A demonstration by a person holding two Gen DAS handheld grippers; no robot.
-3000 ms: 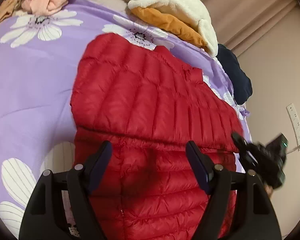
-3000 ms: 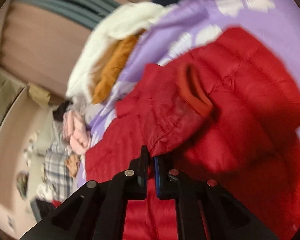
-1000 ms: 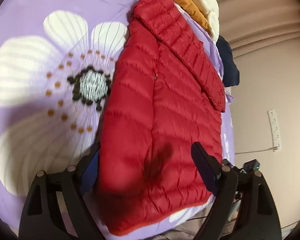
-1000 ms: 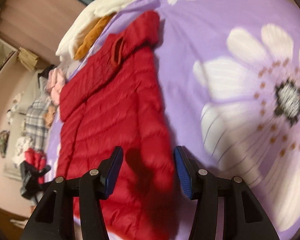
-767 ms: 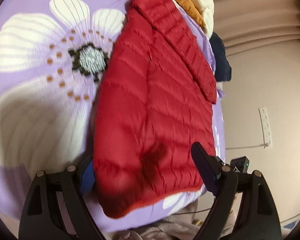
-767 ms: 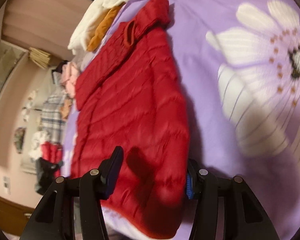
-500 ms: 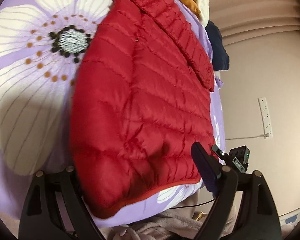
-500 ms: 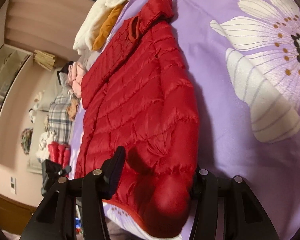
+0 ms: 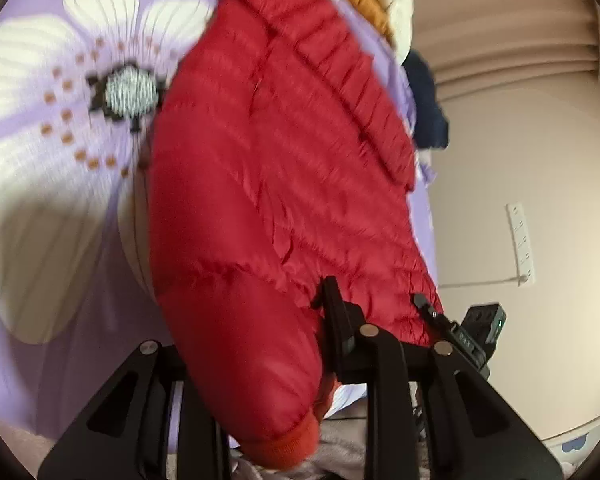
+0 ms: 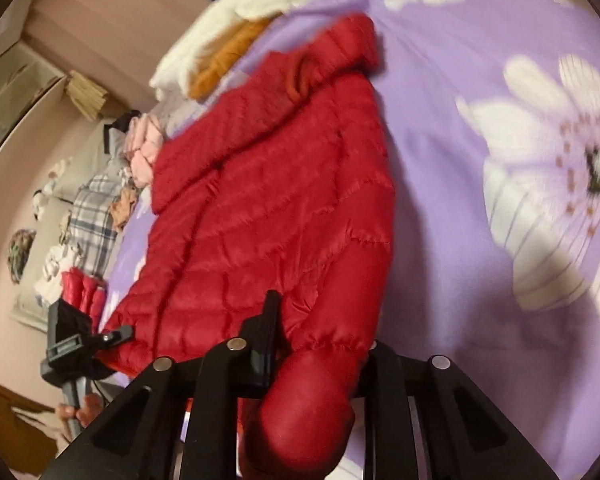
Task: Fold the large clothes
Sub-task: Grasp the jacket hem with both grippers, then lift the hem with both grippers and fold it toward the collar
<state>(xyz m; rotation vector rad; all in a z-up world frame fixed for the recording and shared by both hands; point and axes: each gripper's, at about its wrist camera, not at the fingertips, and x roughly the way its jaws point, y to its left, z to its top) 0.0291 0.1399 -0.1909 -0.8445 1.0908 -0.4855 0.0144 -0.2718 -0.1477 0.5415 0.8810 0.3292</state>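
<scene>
Both claws now clamped on the jacket hem

My left claw and right claw, open a second ago, have just closed, pinching the red jacket at lower centre on the bed.

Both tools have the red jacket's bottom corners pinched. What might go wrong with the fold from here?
1. The left tool and right tool, whose jaws have just been closing, each bite a puffy bulge of the red jacket; slick padding could slip out when lifted.
2. The folded-in sleeve lies loose on top and could flop open.
3. The hem sits at the edge of the purple bedspread; a dropped corner may slide off.
</scene>
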